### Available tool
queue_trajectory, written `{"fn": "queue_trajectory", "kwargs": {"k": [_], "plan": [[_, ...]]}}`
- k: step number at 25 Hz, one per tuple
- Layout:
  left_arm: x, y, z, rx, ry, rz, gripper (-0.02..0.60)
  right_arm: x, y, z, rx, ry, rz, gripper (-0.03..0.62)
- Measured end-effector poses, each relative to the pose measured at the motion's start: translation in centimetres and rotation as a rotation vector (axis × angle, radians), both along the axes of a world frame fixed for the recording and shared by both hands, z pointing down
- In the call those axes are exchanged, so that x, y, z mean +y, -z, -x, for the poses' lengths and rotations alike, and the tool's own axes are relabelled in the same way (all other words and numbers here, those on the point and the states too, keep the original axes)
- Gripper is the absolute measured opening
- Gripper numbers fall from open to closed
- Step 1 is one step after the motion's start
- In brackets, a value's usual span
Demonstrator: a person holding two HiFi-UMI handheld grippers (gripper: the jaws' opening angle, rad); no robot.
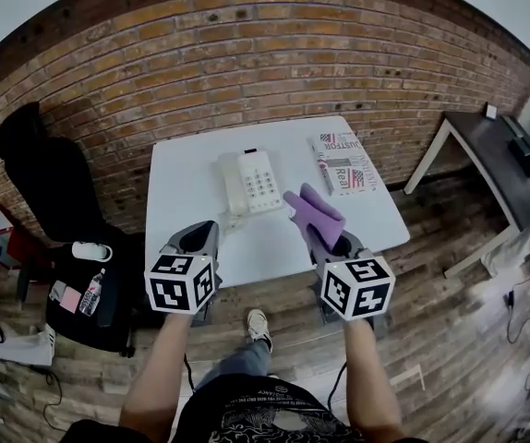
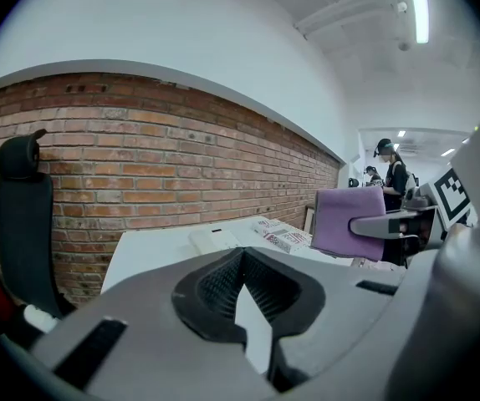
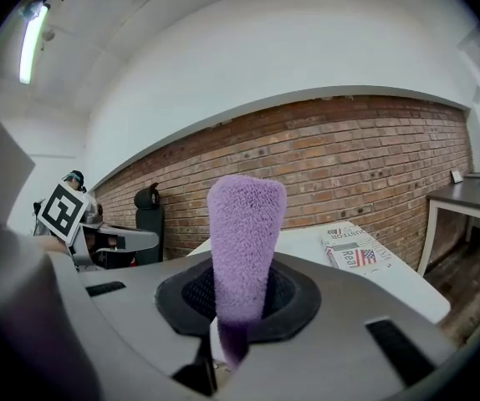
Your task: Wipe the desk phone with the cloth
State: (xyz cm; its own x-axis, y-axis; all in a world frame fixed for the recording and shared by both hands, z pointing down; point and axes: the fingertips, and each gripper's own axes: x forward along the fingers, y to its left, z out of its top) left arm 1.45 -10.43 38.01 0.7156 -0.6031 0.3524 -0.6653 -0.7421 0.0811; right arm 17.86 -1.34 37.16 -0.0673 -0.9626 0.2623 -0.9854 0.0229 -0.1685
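White rectangular table (image 1: 191,173), both our grippers at its near edge.
White push-button desk phone (image 1: 251,183) sits mid-table toward the far edge, nothing touching it. Folded printed newspaper (image 1: 343,162) lies at the far right corner. Our left gripper (image 1: 208,227) is closed, tips together on nothing. Our right gripper (image 3: 240,295) clamps the purple fleecy cloth (image 1: 316,212), which stands up just right of the phone, apart from it.

Fuzzy cloth (image 3: 244,241) (rough pile), smooth plastic phone (image 1: 251,183)
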Motion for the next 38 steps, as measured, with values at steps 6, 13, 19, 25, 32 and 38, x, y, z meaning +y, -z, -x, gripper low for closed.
{"fn": "queue_trajectory", "kwargs": {"k": [6, 13, 19, 25, 32, 38], "plan": [[-5.1, -0.9, -1.9, 0.001, 0.02, 0.012, 0.005, -5.4, -0.8, -2.3, 0.014, 0.024, 0.022, 0.044], [-12.7, -2.8, -4.1, -0.02, 0.042, 0.054, 0.005, -13.2, -2.4, -5.6, 0.02, 0.044, 0.079, 0.044], [-18.5, -4.6, -5.5, -0.027, 0.055, 0.093, 0.005, -19.6, -4.2, -7.8, 0.02, 0.056, 0.141, 0.044], [-23.1, -6.7, -5.8, -0.035, 0.074, 0.136, 0.005, -25.1, -6.0, -9.4, 0.022, 0.067, 0.193, 0.044], [-26.0, -9.1, -6.1, -0.057, 0.074, 0.184, 0.005, -30.3, -9.6, -10.7, 0.006, 0.074, 0.274, 0.044], [-26.5, -10.2, -6.3, -0.069, 0.082, 0.213, 0.005, -33.6, -12.4, -10.7, -0.017, 0.108, 0.322, 0.044]]}}
